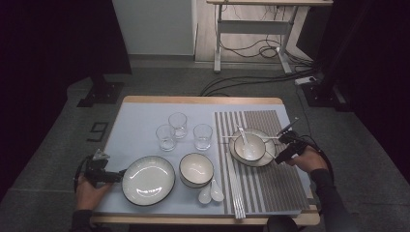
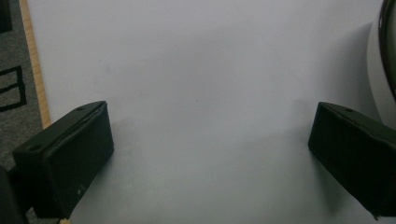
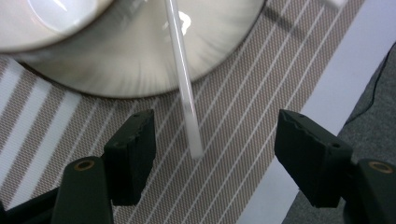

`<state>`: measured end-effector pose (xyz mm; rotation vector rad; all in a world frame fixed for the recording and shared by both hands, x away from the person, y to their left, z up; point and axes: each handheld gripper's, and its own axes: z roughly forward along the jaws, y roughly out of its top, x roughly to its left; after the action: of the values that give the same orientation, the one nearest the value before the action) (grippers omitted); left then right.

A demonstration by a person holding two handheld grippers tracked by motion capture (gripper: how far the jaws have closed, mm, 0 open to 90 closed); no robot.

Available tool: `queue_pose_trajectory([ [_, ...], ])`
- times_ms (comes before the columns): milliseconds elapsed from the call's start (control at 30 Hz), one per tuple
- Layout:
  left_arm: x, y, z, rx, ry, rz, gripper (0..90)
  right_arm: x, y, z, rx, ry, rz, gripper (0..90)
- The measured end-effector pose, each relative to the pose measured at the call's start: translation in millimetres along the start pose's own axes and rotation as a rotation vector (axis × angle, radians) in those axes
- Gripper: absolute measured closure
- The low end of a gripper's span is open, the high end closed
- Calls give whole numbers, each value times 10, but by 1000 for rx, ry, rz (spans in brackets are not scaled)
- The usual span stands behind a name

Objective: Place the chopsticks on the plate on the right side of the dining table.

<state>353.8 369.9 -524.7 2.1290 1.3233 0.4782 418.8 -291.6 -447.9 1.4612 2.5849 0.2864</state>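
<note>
On the striped placemat (image 1: 270, 169) at the right of the table (image 1: 145, 108), a table setting is being laid: a white bowl (image 1: 250, 146) sits on a dark-rimmed plate (image 1: 263, 159) with a spoon (image 1: 243, 135) leaning in it, and a white chopstick (image 1: 251, 138) lies across the plate's far side, its end pointing toward the right gripper (image 1: 285, 141).

In the right gripper view the chopstick (image 3: 184, 88) runs off the plate rim (image 3: 140, 70) and ends on the mat between the two jaws, touched by neither. The right gripper (image 3: 215, 140) stands moderately open, with clear mat on both sides of the stick; it holds nothing.

To do this step well, my judgement is that the gripper should back straight away along the stick's own line, keeping the jaws level and apart so neither pad brushes the tip. A sideways nudge could roll the chopstick off the plate rim or knock the spoon.

At the table's near left, the left gripper (image 1: 115, 176) rests just beside the large empty plate (image 1: 148, 180). In the left gripper view, the left gripper (image 2: 210, 140) has its jaws spread wide over bare tabletop, gripping nothing, with the plate's edge (image 2: 387, 51) at the far right. A second bowl (image 1: 196, 169), two spoons (image 1: 211, 193), more chopsticks (image 1: 234, 188) and three glasses (image 1: 183, 130) wait in the middle.
</note>
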Motion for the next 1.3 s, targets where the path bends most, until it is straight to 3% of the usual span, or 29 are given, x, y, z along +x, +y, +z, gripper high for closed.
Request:
queue_pose_trajectory([
  [400,-1,0,0,0,0,0,0,-67,-231,145,15,19,46,321],
  [967,-1,0,0,0,0,0,0,-242,-210,238,1,27,120,547],
  [1300,0,0,0,0,0,0,0,-338,-178,261,1,39,140,711],
])
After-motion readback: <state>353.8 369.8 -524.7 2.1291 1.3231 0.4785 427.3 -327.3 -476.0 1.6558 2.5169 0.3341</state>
